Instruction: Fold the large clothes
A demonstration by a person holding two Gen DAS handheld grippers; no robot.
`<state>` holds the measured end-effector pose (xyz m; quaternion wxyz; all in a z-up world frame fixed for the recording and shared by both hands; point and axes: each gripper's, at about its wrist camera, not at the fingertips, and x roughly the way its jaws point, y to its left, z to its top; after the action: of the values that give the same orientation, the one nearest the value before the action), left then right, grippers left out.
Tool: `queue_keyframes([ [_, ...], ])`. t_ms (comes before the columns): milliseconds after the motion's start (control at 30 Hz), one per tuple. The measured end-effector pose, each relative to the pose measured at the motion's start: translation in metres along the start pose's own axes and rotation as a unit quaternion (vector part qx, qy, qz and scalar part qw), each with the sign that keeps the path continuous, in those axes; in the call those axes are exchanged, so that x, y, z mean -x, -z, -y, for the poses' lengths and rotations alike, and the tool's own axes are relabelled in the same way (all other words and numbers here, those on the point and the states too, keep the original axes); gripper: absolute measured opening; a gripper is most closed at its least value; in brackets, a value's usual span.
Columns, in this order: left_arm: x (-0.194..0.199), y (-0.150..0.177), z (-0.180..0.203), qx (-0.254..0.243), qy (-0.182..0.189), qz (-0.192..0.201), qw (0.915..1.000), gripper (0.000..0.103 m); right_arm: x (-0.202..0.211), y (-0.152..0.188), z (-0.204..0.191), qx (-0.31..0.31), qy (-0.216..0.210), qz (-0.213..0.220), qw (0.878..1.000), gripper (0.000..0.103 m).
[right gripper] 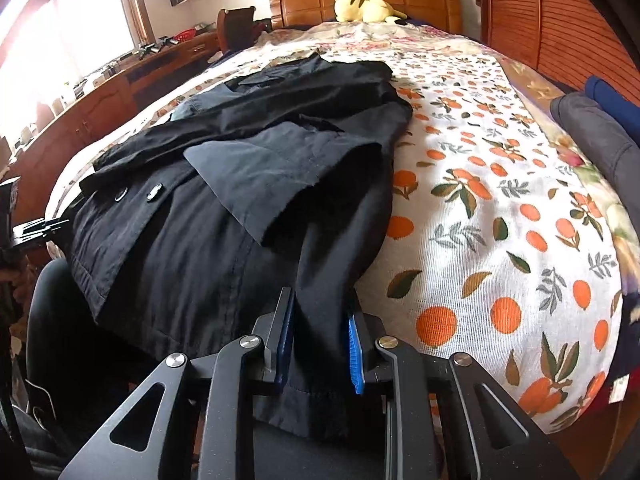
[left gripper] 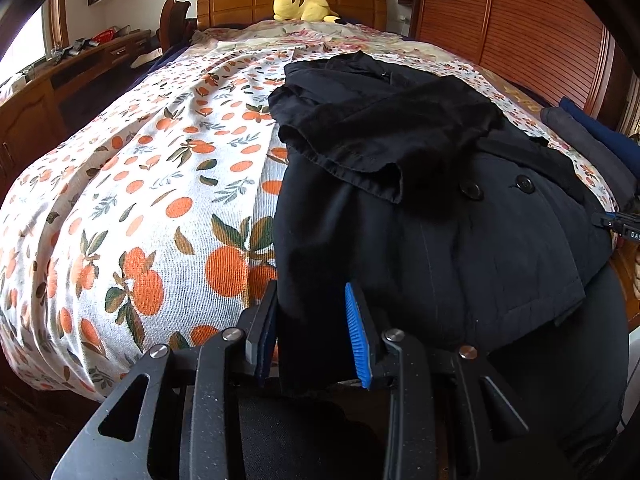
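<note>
The left claw (left gripper: 316,330) is narrowed onto the near hem of the black coat (left gripper: 440,216). The right claw (right gripper: 320,344) likewise pinches that hem's other corner, the coat lying on the bed (left gripper: 160,200).

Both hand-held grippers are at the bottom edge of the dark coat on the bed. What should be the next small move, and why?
Probably lift the hem and carry it toward the collar. The left hand-held gripper and the right hand-held gripper each have the coat's lower edge between their pads, seemingly pinched, and both sleeves are already folded across the front, so halving the length looks like the next fold.
</note>
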<state>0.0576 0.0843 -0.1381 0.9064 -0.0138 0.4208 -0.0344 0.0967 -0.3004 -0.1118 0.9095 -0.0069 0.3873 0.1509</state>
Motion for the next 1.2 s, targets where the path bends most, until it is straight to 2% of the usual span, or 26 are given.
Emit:
queue_keyframes([
  [100,0.001,0.0,0.001,-0.007,-0.002,0.001,1.0,0.033,-0.002,-0.001,0.001,-0.008,-0.002,-0.001,1.0,0.024],
  [167,0.002,-0.001,0.003,-0.009,-0.01,-0.001,0.9999,0.014,-0.003,-0.002,-0.001,-0.005,0.001,0.002,1.0,0.024],
  [267,0.008,-0.005,0.006,-0.013,-0.007,0.004,0.9999,0.006,0.001,-0.007,-0.003,-0.005,-0.014,0.003,1.0,0.011],
  [500,0.061,-0.031,0.008,-0.01,-0.001,0.075,0.9972,0.004,0.047,-0.037,-0.017,0.017,-0.028,0.059,0.998,0.005],
  [733,0.136,-0.063,0.02,-0.019,0.002,0.158,0.9872,0.004,0.116,-0.053,-0.034,0.038,-0.044,0.12,0.991,0.004],
  [867,0.176,-0.072,0.028,-0.033,0.004,0.194,0.9804,0.004,0.165,-0.052,-0.026,0.04,-0.05,0.153,0.986,0.004],
  [1067,0.233,-0.072,0.042,-0.053,0.013,0.242,0.9688,0.004,0.236,-0.03,-0.006,0.033,-0.05,0.209,0.976,0.004],
  [1200,0.239,-0.07,0.047,-0.057,0.01,0.249,0.9668,0.004,0.256,-0.009,0.0,0.035,-0.04,0.223,0.973,0.004],
])
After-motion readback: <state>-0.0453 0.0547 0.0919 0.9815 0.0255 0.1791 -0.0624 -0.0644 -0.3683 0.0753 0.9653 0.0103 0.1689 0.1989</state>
